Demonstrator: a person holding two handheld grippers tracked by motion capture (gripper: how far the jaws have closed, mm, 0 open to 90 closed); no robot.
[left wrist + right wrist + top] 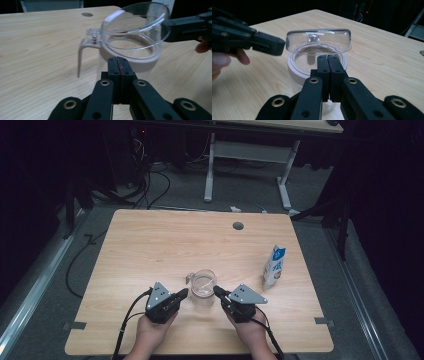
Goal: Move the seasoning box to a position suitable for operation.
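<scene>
My left gripper (pixel 184 293), jaws clenched on nothing, points rightward at the clear plastic jug with a white rim and raised hinged lid (pixel 202 284) standing near the front of the light wooden desk (pixel 150 240). My right gripper (pixel 217 291), likewise clenched empty, points leftward at it.
</scene>
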